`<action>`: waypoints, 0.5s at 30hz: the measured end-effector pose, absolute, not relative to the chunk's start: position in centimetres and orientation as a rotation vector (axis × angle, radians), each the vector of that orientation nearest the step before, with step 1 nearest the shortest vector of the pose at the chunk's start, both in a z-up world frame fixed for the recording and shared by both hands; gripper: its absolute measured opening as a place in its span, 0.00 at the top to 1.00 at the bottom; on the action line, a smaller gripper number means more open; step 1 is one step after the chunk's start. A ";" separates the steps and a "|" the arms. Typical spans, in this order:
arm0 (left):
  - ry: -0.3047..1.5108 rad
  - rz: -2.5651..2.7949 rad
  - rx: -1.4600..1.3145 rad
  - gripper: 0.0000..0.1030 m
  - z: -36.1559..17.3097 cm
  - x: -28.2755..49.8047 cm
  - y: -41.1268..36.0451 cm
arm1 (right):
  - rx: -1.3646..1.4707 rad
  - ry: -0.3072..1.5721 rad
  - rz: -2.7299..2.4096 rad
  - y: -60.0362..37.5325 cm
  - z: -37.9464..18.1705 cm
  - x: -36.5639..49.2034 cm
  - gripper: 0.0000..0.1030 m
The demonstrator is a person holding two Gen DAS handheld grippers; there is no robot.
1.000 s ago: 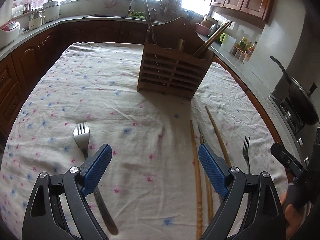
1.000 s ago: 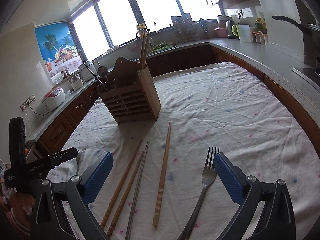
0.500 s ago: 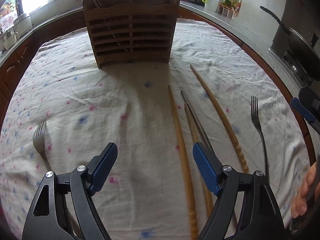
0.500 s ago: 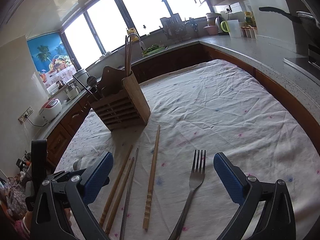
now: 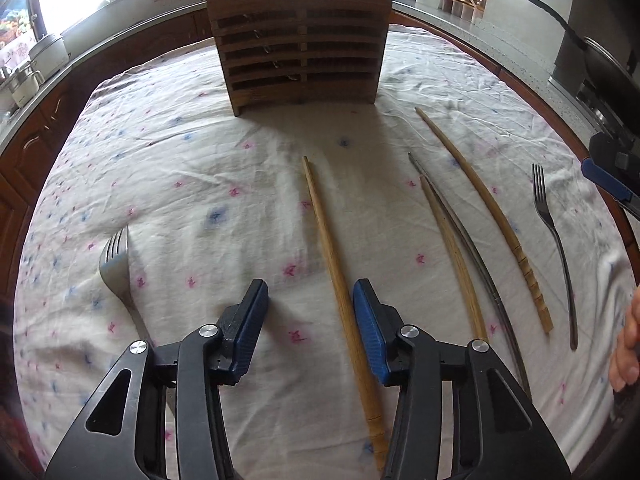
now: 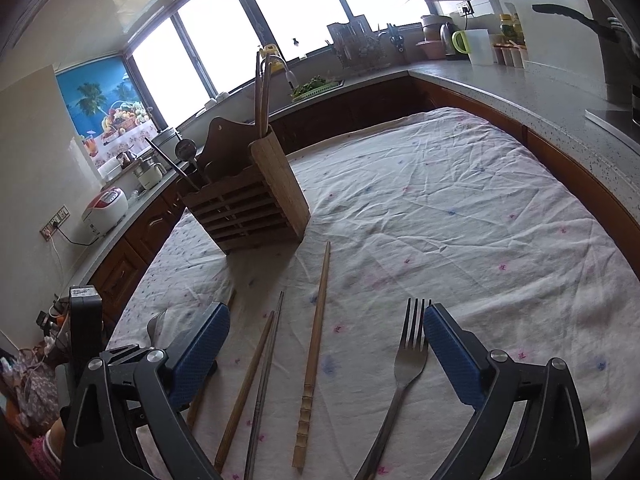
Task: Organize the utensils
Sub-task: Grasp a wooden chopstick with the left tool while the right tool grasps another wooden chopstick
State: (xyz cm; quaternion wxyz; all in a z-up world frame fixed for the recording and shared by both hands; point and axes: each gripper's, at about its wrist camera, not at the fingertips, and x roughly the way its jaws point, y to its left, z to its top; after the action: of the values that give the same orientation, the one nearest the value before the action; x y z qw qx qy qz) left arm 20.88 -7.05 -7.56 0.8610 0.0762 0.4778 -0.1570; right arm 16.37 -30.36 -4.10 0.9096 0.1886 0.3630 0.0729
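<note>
On a cloth-covered bench, the left tongs have dropped and are closing around a wooden chopstick not yet gripped, the right tongs narrowing slightly above a fork, the wooden holder waiting beyond

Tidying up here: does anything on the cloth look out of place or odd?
Loose utensils lie scattered before the holder: two forks far apart, and one metal chopstick among wooden ones. Nothing looks damaged or spilled.
</note>
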 end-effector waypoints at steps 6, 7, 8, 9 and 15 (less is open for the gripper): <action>1.024 -0.348 0.020 0.58 -7.1 22.6 -5.1 | 0.321 0.826 0.174 -28.0 -5.3 19.8 0.32; 1.024 -0.353 0.013 0.58 -7.0 22.9 -5.2 | 0.305 0.841 0.178 -27.6 -5.6 20.7 0.33; 1.021 -0.355 0.009 0.58 -7.0 23.2 -5.5 | 0.291 0.860 0.177 -27.3 -5.9 21.6 0.37; 1.018 -0.354 0.012 0.58 -6.9 23.5 -5.8 | 0.281 0.878 0.176 -27.1 -6.3 22.5 0.42; 1.033 -0.351 0.008 0.60 -7.3 25.7 -6.6 | 0.234 0.976 0.151 -26.5 -9.0 27.8 0.66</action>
State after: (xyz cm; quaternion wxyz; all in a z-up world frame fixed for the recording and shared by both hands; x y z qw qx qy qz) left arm 25.66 -6.64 -7.32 0.8550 0.0038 0.4911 -0.1668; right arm 27.76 -26.50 -8.95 0.8741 0.1119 0.4671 0.0723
